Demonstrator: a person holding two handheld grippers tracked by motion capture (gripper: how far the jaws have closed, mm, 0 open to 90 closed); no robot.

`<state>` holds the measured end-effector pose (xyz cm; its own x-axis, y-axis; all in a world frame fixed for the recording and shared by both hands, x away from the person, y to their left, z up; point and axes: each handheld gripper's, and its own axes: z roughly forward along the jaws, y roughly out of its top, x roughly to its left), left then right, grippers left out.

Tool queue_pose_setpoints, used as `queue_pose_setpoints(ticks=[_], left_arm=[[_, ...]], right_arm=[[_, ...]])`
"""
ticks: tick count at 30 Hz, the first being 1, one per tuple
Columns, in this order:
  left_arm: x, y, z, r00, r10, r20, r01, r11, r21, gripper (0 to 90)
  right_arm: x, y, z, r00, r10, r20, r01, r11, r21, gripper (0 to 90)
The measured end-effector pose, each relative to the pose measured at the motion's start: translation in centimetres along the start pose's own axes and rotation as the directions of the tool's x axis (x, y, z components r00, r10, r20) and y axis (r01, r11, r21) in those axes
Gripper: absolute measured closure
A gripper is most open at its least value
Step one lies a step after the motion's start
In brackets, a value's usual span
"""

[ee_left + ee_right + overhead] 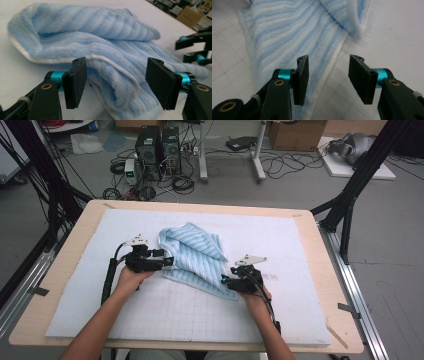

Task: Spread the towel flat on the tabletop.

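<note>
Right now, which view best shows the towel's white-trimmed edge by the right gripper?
The right gripper view: the towel's edge runs between the open pads. The high view shows the whole blue towel, small; the left gripper view shows its folds.

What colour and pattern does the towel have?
The towel is light blue with paler ribbed stripes and a white edge, clearest in the right gripper view.

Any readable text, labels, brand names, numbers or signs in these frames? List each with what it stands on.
None can be read.
Towel: blue and white stripes, no tag or print showing.
Mat: a faint grid of lines, no numbers.
Left gripper and right gripper: black pads and teal collars, no markings.
Cardboard box and computer towers on the floor: any labels are too small and blurred to read.
</note>
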<state>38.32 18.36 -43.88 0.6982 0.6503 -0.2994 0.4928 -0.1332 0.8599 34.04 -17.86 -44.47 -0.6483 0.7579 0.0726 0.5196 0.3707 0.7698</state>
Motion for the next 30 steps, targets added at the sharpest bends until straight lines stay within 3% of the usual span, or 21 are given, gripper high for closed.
queue_pose_setpoints(ticks=[2,4,6,9,11,13,21,24,30], left_arm=[[-0.2,-0.3,0.0,0.9998,0.017,-0.003,-0.017,0.9994,0.031,34.8],[-0.3,-0.5,0.3,0.9999,0.017,-0.002,-0.017,0.9980,0.060,35.2],[-0.7,-0.8,0.5,0.9990,0.044,-0.005,-0.043,0.9951,0.089,37.2],[-1.0,-1.2,0.9,0.9954,0.096,0.002,-0.095,0.9858,0.138,52.0],[-1.2,-1.3,1.0,0.9920,0.127,-0.001,-0.124,0.9773,0.171,66.6],[-1.3,-1.3,0.7,0.9896,0.144,0.005,-0.142,0.9762,0.164,77.9],[-1.6,-2.1,-1.0,0.9938,0.089,0.066,-0.098,0.9839,0.149,83.0],[-2.1,-2.3,-2.1,0.9912,0.098,0.089,-0.110,0.9835,0.144,83.1],[-2.5,-3.1,-4.2,0.9821,0.052,0.181,-0.073,0.9906,0.115,83.8]], right_arm=[[0.3,0.0,0.9,0.9998,0.005,-0.021,-0.004,0.9996,0.026,51.0],[0.8,0.0,0.9,0.9996,-0.028,0.007,0.027,0.9991,0.032,53.2],[0.8,0.0,0.8,0.9990,-0.044,-0.001,0.044,0.9984,0.035,61.9],[1.0,0.1,0.8,0.9963,-0.068,-0.051,0.070,0.9967,0.040,82.5],[1.3,0.1,0.7,0.9950,-0.079,-0.061,0.082,0.9955,0.048,84.9],[1.1,0.1,0.5,0.9952,-0.070,-0.068,0.074,0.9955,0.059,85.4],[0.9,-0.7,-1.6,0.9944,-0.072,-0.077,0.080,0.9910,0.107,85.4],[0.9,-1.1,-2.3,0.9946,-0.075,-0.072,0.083,0.9894,0.119,85.3],[1.0,-2.4,-4.5,0.9923,-0.080,-0.095,0.092,0.9866,0.135,85.0]])
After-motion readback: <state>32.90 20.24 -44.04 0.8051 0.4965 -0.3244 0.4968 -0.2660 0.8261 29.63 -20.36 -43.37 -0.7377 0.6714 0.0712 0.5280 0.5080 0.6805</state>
